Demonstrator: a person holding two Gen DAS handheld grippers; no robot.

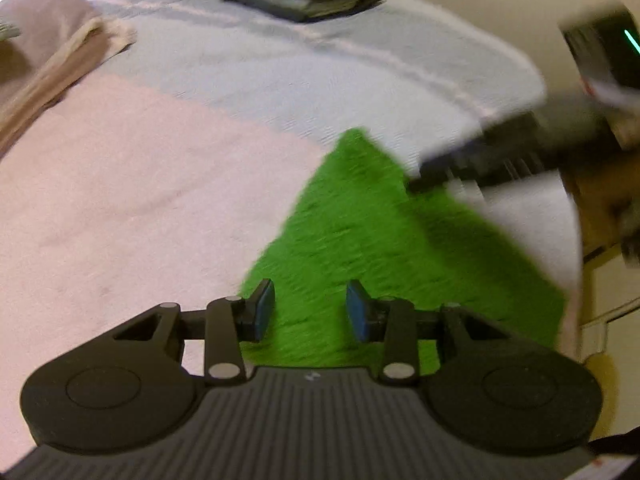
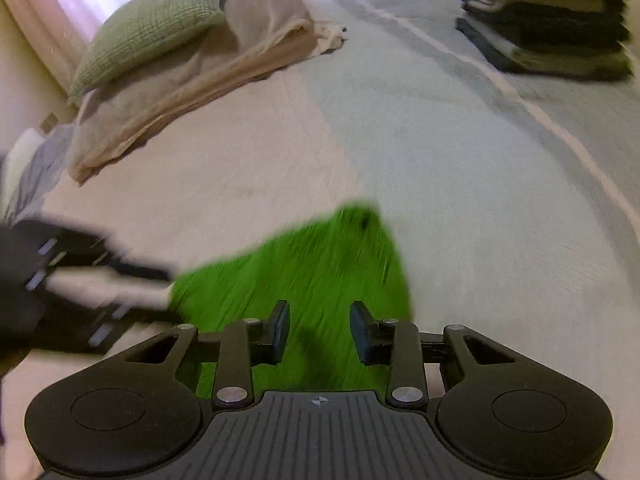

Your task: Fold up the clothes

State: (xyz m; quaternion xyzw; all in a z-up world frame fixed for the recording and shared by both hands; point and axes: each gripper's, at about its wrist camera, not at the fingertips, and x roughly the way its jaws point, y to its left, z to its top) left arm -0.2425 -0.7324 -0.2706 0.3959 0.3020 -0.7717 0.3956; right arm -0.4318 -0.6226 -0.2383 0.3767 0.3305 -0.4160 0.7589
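**Green cloth on the bed, both grippers released above it**

The bed [image 2: 440, 152], covered in a pale pink and light blue spread, carries everything. A beige blanket [image 2: 192, 80] with a green pillow [image 2: 156, 20] lies toward its far left corner; a stack of folded clothes [image 2: 552, 24] sits toward the far right. The green cloth [image 1: 360, 232] lies near the bed's near edge. The left gripper [image 1: 308, 308] and right gripper [image 2: 320, 330] hang over it, jaws parted and empty; motion blur hides whether either touches it.
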